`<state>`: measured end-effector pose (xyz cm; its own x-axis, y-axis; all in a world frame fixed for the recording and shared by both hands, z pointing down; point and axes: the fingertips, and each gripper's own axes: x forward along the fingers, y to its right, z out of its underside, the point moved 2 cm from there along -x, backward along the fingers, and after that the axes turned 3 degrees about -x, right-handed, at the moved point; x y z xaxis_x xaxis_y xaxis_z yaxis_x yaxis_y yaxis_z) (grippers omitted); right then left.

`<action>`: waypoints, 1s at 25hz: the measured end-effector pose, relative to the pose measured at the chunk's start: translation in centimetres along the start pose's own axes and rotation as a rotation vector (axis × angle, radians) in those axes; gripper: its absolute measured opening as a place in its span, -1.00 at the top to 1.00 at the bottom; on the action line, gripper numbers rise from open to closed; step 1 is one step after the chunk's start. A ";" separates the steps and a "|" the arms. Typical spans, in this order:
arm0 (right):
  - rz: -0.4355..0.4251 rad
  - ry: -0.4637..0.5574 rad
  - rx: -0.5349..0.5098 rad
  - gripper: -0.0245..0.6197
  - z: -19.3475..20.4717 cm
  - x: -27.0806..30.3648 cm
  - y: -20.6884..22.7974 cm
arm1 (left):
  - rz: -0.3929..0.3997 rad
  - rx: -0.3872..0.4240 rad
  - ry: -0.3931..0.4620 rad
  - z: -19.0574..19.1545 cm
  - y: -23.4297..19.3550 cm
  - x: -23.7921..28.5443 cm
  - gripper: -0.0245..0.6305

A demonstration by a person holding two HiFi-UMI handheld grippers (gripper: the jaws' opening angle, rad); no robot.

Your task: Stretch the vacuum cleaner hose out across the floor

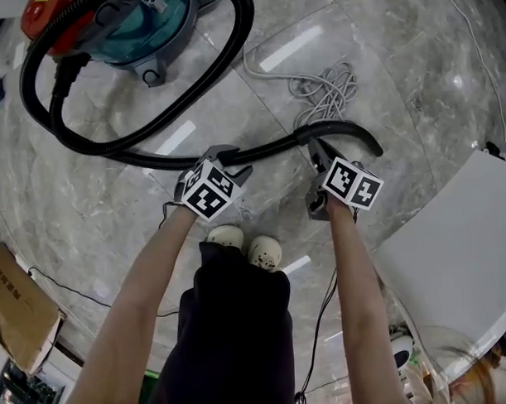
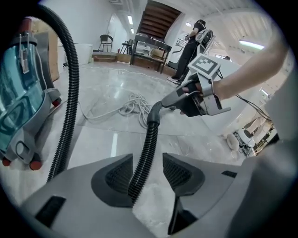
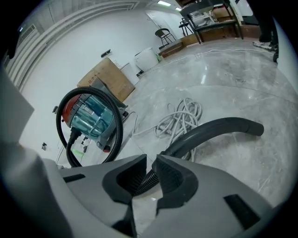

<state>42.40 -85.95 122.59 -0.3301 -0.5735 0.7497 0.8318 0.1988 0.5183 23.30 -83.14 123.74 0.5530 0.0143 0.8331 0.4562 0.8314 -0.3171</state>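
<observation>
A teal and red vacuum cleaner stands at the top left of the head view. Its black ribbed hose loops out from it and runs across the floor to a curved grey handle tube. My left gripper stands open around the hose; the hose leans on one pad, with a gap to the other. My right gripper is shut on the hose just behind the handle tube. The two grippers sit side by side along the hose, a short way apart.
A coiled white power cord lies on the marble floor beyond the handle tube. A cardboard box sits at the lower left and a white tabletop at the right. A thin black cable trails by the person's shoes.
</observation>
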 end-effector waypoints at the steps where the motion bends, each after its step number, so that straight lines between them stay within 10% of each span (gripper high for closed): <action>1: 0.007 -0.007 0.016 0.72 0.1 0.4 0.1 | 0.001 0.018 -0.013 0.3 0.0 0.4 0.33; 8: 0.069 0.030 0.403 0.19 1.1 3.2 3.0 | 0.029 0.115 -0.137 2.6 -0.1 2.6 -0.06; 25: 0.076 0.070 0.483 0.18 2.7 6.5 3.2 | 0.080 0.145 -0.197 6.2 -0.2 4.2 -0.12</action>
<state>41.71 -86.88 130.24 -0.2317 -0.5918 0.7720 0.5452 0.5783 0.6069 21.21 -79.75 130.11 0.4302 0.1798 0.8847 0.3036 0.8941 -0.3293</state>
